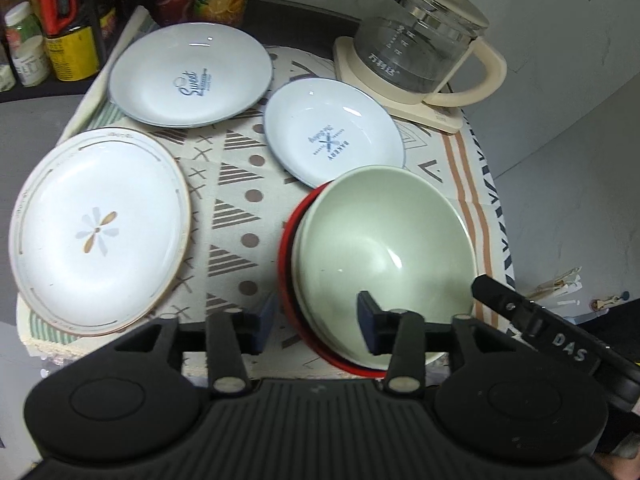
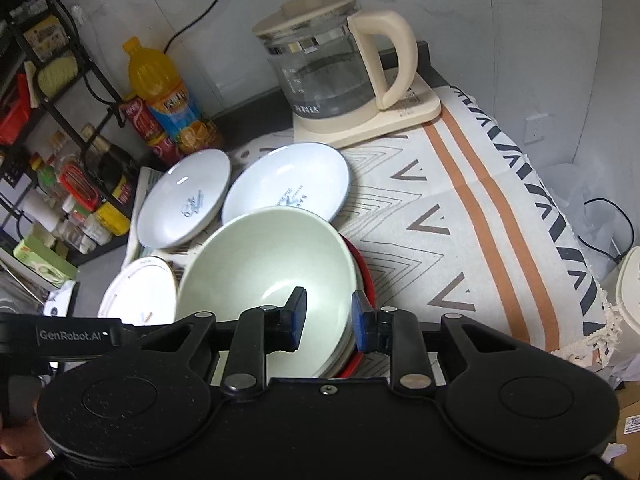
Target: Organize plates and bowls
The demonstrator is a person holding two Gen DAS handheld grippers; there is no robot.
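Green bowl [image 1: 384, 236]: stacked in red bowl [image 1: 285, 264]; my right gripper [image 2: 329, 318] clamps rim, left gripper [image 1: 316, 320] apart, straddling rim. Plates read "Sweet" [image 1: 191, 74], "BAKERY" [image 1: 334, 136].

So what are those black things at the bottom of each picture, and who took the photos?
They are two hand-held claws. A person holds one in each hand, and each carries a little camera that looks along its two fingers. So one picture is from the left claw and the other from the right claw.

On the patterned cloth lie a white oval plate with a flower, two pale blue round plates with writing and a glass kettle with a cream handle.

Nearest is a stack of bowls, pale green on top and red underneath. The right claw seems to pinch its rim. The left claw is open, with the rim's other side between its fingers.
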